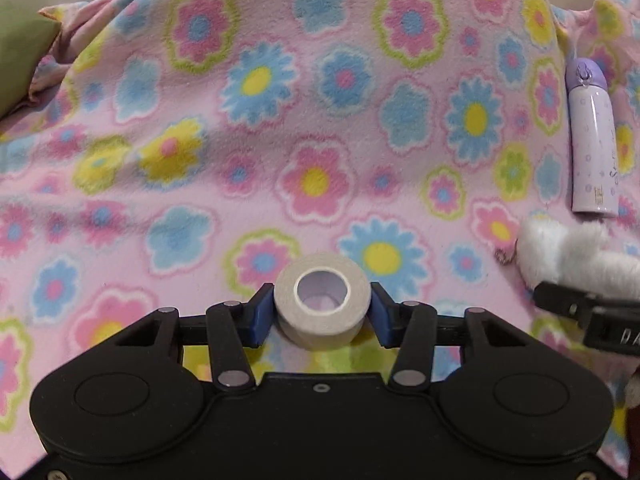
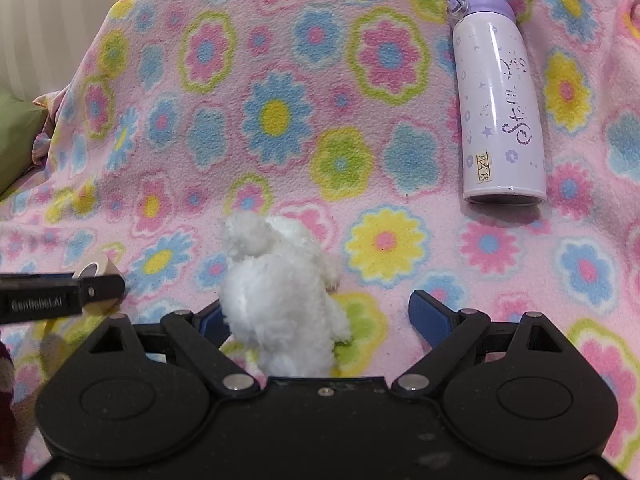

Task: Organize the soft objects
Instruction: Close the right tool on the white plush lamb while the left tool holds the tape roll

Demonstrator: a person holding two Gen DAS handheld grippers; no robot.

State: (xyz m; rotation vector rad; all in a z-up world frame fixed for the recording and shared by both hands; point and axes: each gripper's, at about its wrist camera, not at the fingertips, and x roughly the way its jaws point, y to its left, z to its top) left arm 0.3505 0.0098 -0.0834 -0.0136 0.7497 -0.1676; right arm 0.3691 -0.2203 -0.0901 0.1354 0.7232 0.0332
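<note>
A white roll of tape [image 1: 322, 320] sits upright between the blue pads of my left gripper [image 1: 321, 295], which is shut on it just above the flowered pink blanket [image 1: 320, 128]. In the right wrist view, a fluffy white plush toy [image 2: 276, 292] lies on the blanket between the fingers of my right gripper [image 2: 316, 304]. That gripper is open: the toy rests against the left pad, and the right pad [image 2: 428, 314] stands well apart from it. From the left wrist view, the toy [image 1: 568, 252] and a right gripper finger [image 1: 560, 304] show at the right edge.
A lilac and white bottle [image 2: 500, 112] lies on its side on the blanket at the far right. A green cushion [image 2: 16, 132] pokes out at the blanket's left edge. The left gripper's finger [image 2: 100, 290] with the tape roll [image 2: 94, 270] shows at the left.
</note>
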